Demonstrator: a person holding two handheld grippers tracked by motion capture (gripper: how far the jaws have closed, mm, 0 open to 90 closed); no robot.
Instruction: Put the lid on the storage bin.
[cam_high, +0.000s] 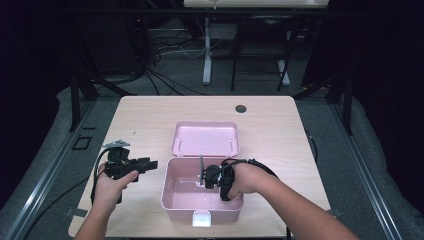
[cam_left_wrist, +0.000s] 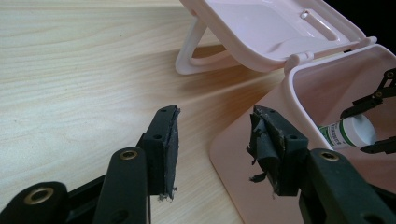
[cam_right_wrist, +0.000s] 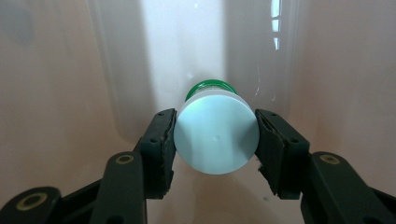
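High view: pink storage box (cam_high: 172, 192) near the front edge of the wooden surface (cam_high: 280, 130), lid (cam_high: 205, 138) laid back; right gripper (cam_high: 212, 176) inside it, left gripper (cam_high: 142, 165) just outside its left wall.

Left gripper view: jaws wide, released, the box's rim touching neither.

Right gripper view: jaws clenched on a white-capped bottle (cam_right_wrist: 216, 132), box walls close around.

We see a pale pink storage box (cam_high: 172, 200) with a white latch (cam_high: 201, 218) at lower centre, a white-capped bottle (cam_right_wrist: 215, 133) with a green band, black grippers, and a light wood-grain table (cam_high: 145, 115).
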